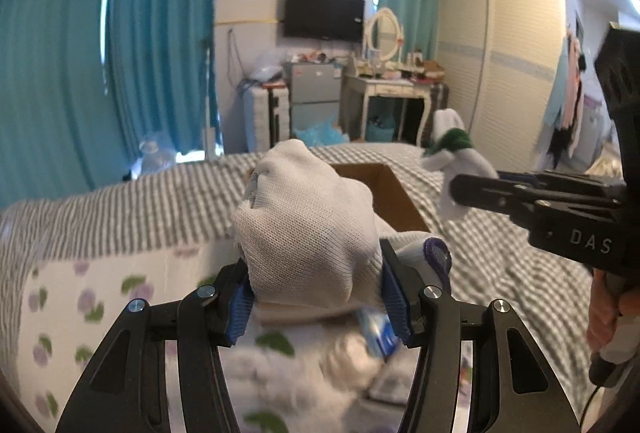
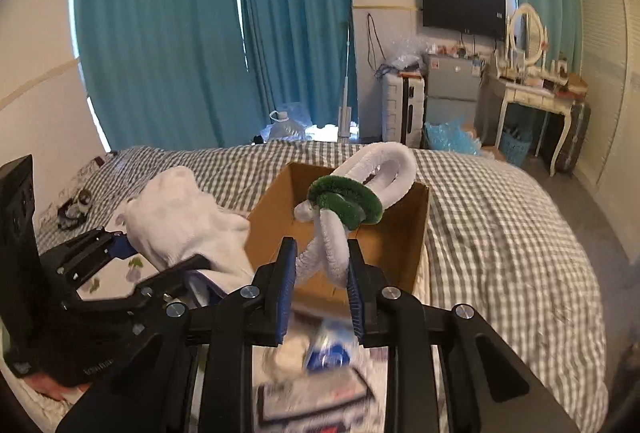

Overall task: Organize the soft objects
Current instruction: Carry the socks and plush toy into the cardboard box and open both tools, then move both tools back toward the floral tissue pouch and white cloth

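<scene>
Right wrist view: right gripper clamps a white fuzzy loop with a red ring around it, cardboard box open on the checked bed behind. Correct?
Not quite: the ring is green, not red, as the right wrist view shows. The rest holds: the right gripper clamps the white fuzzy loop, and the cardboard box sits open on the checked bed behind.

Left tongs (image 1: 316,297) clamp a white knit glove (image 1: 308,229) above the gingham bed (image 1: 120,201), cardboard box (image 1: 390,193) behind.

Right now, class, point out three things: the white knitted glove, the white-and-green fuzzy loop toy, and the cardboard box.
white knitted glove (image 1: 308,229), left wrist view, middle of its bunched knit.
white-and-green fuzzy loop toy (image 2: 344,201), right wrist view, green ring.
cardboard box (image 2: 404,233), right wrist view, inner right wall.
</scene>
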Demonstrator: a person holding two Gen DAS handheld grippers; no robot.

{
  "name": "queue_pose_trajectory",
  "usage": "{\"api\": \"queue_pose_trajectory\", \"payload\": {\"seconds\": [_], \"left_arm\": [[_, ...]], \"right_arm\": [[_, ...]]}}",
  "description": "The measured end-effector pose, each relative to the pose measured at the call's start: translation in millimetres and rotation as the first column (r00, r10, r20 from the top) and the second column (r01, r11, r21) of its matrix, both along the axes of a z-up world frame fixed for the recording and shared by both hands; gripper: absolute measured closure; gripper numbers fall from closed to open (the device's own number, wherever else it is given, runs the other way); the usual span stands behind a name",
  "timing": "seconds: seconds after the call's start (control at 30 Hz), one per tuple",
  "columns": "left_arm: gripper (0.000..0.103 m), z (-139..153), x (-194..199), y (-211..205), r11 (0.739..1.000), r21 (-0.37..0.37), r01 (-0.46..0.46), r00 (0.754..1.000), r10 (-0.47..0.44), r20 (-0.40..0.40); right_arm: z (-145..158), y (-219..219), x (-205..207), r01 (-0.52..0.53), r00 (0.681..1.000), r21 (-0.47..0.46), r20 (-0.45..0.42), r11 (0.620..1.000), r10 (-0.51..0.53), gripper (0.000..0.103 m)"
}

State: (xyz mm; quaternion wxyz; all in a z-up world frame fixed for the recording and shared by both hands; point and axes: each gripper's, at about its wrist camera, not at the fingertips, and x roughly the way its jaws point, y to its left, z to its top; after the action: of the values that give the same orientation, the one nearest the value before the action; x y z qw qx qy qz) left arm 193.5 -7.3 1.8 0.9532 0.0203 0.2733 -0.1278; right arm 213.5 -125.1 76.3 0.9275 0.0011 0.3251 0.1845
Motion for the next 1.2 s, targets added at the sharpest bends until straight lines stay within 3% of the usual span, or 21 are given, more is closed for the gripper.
{"api": "queue_pose_trajectory", "payload": {"seconds": [0.13, 0.27, 0.3, 0.4, 0.43, 0.5, 0.6, 0.77, 0.97, 1.1, 1.2], "left_arm": [[0.047, -14.4, 50.3, -8.9, 0.999, 0.013, 0.039, 0.998, -0.039, -0.043], [0.043, -34.8, 87.5, -16.3, 0.998, 0.033, 0.060, 0.995, -0.057, -0.082], [0.037, -41.1, 94.2, -17.7, 0.997, 0.037, 0.062, 0.994, -0.059, -0.087], [0.033, -55.8, 105.9, -18.3, 0.998, 0.039, 0.056, 0.995, -0.052, -0.088], [0.024, -59.5, 109.3, -19.0, 0.998, 0.049, 0.044, 0.995, -0.039, -0.093], [0.019, -63.8, 110.6, -18.6, 0.998, 0.067, 0.013, 0.996, -0.007, -0.085], [0.019, -63.0, 107.2, -14.6, 0.998, 0.061, -0.007, 0.997, 0.011, -0.074], [0.019, -38.3, 75.1, -5.2, 0.996, 0.085, -0.031, 0.999, 0.032, -0.012], [0.019, 24.9, 12.4, 11.8, 0.992, 0.104, -0.078, 0.992, 0.067, 0.102], [0.019, 69.8, -39.1, 29.7, 0.994, 0.055, -0.092, 0.973, 0.078, 0.216], [0.015, 98.0, -75.0, 41.3, 0.995, 0.019, -0.094, 0.964, 0.086, 0.252]], "right_arm": [[-17.1, -8.0, 48.5, 0.012, 0.999, 0.045, -0.041, 0.999, -0.010, 0.078], [-44.5, -14.1, 88.2, 0.040, 0.995, 0.054, -0.090, 0.998, -0.035, 0.071], [-49.2, -15.7, 93.5, 0.041, 0.995, 0.057, -0.095, 0.998, -0.036, 0.070], [-65.2, -17.5, 107.9, 0.045, 0.993, 0.063, -0.113, 0.997, -0.038, 0.055], [-68.4, -19.9, 108.4, 0.052, 0.993, 0.059, -0.109, 0.997, -0.045, 0.052], [-73.2, -22.1, 112.8, 0.068, 0.992, 0.053, -0.106, 0.996, -0.063, 0.036], [-71.1, -28.1, 111.9, 0.089, 0.991, 0.062, -0.102, 0.994, -0.083, 0.030], [-42.3, -30.3, 94.8, 0.111, 0.991, -0.011, -0.069, 0.994, -0.112, 0.021], [25.9, -30.8, 42.3, 0.119, 0.993, -0.054, 0.015, 0.991, -0.118, 0.018], [69.4, -28.2, -10.5, 0.122, 0.991, -0.065, 0.058, 0.990, -0.118, 0.015], [95.2, -23.9, -56.0, 0.119, 0.988, -0.079, 0.106, 0.990, -0.111, 0.014]]}}
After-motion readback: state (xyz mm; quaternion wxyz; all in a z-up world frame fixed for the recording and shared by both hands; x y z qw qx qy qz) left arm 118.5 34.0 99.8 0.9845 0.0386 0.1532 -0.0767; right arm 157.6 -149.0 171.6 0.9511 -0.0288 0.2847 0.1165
